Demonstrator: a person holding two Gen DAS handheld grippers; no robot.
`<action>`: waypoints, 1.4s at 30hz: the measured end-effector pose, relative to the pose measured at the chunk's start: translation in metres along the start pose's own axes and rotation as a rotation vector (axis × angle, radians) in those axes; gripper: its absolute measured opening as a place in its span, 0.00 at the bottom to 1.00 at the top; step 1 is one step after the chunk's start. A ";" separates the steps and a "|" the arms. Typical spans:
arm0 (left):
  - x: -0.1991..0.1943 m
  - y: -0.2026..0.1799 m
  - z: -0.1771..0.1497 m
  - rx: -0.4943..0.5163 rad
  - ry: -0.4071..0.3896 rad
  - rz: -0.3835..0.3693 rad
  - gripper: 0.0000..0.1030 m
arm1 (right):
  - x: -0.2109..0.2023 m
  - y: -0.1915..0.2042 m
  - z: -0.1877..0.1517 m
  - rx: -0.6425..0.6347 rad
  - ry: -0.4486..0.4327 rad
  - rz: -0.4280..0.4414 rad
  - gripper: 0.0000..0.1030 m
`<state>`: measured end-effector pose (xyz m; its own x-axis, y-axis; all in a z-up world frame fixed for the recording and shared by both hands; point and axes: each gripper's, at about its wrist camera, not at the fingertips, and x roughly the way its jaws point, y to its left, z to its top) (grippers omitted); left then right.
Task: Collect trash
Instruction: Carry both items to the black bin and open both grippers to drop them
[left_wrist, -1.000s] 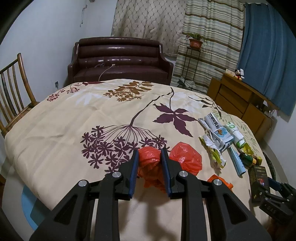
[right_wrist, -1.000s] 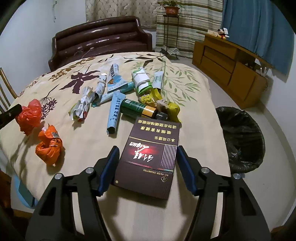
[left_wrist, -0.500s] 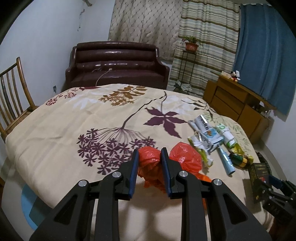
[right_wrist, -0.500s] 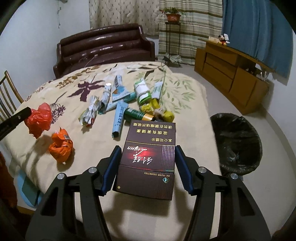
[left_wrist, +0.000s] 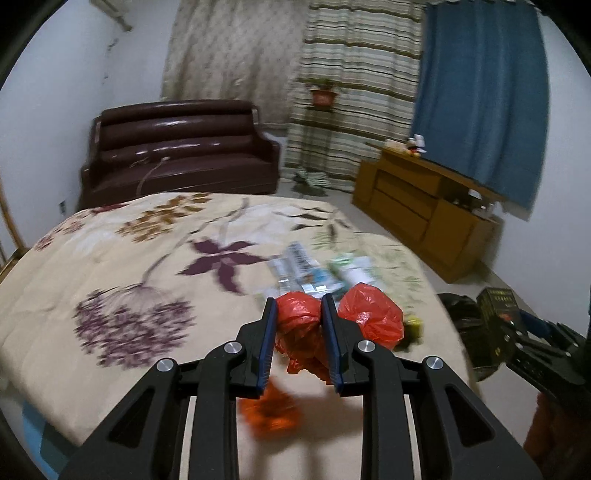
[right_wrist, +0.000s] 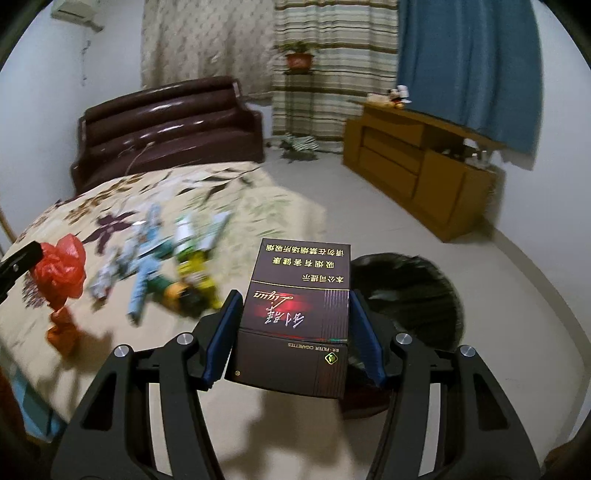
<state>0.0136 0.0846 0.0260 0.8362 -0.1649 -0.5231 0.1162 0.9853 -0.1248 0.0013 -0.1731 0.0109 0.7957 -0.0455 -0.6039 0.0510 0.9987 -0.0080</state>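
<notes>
Floral quilted cloth on the counter (left_wrist: 110, 266): soft, broad bare stretch left of our left tongs (left_wrist: 298, 314).
Black-lined bin (right_wrist: 413, 291): round, on open tiled floor just beyond our right tongs (right_wrist: 293, 310).
Dark cigarette carton (right_wrist: 295, 317): rigid, rectangular, clamped in our right tongs.
Red plastic bag (left_wrist: 365, 317): crinkled, pinched in our left tongs.
Wrapper litter (right_wrist: 166, 258): blurred, left of our right tongs.

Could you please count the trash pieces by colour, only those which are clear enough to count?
Red plastic bag: 1, pinched in the left hand-held gripper
Orange wrapper: 1, lying loose
Dark cigarette box: 1, in the right hand-held gripper
Pile of mixed wrappers: too blurred to count
Total counted: 3
</notes>
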 end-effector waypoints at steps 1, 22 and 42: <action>0.004 -0.009 0.001 0.009 0.000 -0.013 0.25 | 0.001 -0.007 0.001 0.005 -0.004 -0.011 0.55; 0.113 -0.189 0.011 0.224 0.096 -0.167 0.25 | 0.078 -0.140 0.006 0.117 0.043 -0.125 0.55; 0.194 -0.251 0.004 0.269 0.257 -0.149 0.46 | 0.146 -0.201 -0.009 0.198 0.134 -0.109 0.62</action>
<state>0.1488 -0.1943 -0.0413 0.6419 -0.2792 -0.7141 0.3913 0.9202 -0.0080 0.1019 -0.3805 -0.0834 0.6929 -0.1353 -0.7082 0.2593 0.9633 0.0697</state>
